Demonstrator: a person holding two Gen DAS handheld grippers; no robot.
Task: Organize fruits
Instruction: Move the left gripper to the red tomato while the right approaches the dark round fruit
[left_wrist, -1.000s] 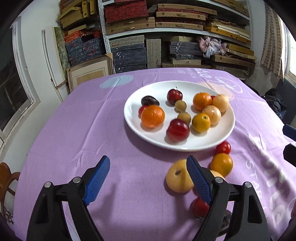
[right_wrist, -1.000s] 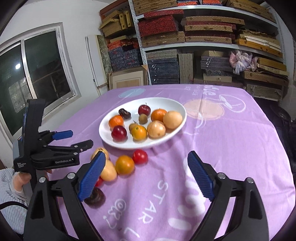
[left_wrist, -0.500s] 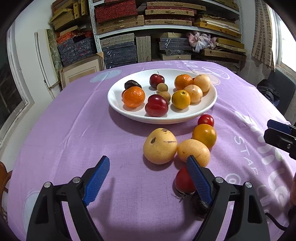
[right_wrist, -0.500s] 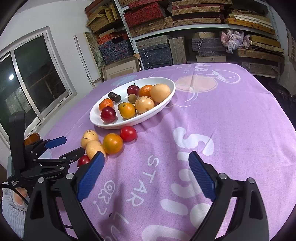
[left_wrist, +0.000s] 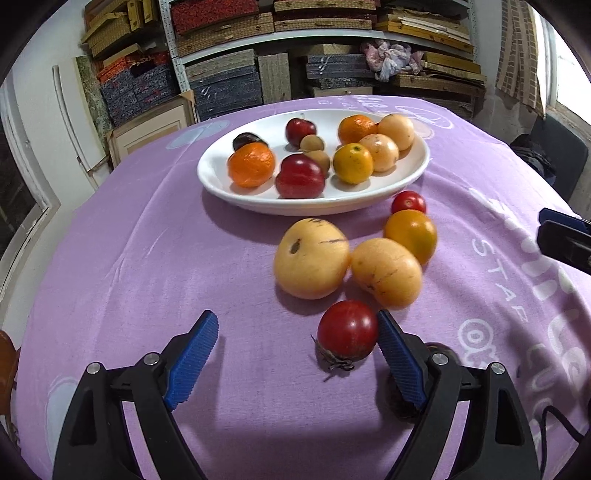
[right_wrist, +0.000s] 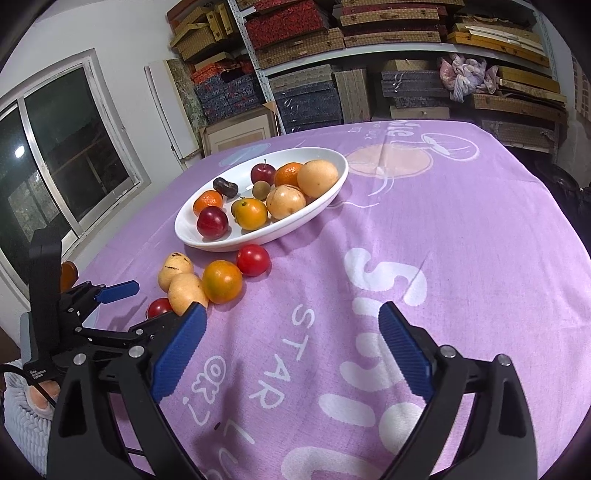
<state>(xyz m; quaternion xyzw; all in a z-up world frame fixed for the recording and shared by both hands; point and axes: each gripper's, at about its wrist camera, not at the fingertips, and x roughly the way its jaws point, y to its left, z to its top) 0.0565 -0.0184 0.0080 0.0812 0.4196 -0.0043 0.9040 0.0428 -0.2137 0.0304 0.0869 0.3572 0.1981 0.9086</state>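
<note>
beside left tongs (left_wrist: 297, 332), glossy red tomato (left_wrist: 348, 329)

A matt, softly napped purple cloth (left_wrist: 155, 258) is covering the table. The white plate (left_wrist: 221, 184) is gleaming like glazed ceramic. The red tomato (left_wrist: 347, 330) is shining smooth; ribbed blue pads (left_wrist: 192, 354) are looking rubbery on matt black plastic.

Bench (left_wrist: 122, 280): covered by a purple cloth (right_wrist: 461, 229) printed with white letters and a pale mushroom drawing.
Plate (left_wrist: 221, 184): white oval dish lying on the cloth toward the far side.
Loose fruit on the cloth: two yellow speckled fruits (left_wrist: 312, 258) touching, an orange tomato (left_wrist: 412, 234), a small red tomato (left_wrist: 408, 202) just beside the plate, a dark red tomato (left_wrist: 347, 329) nearest.
</note>
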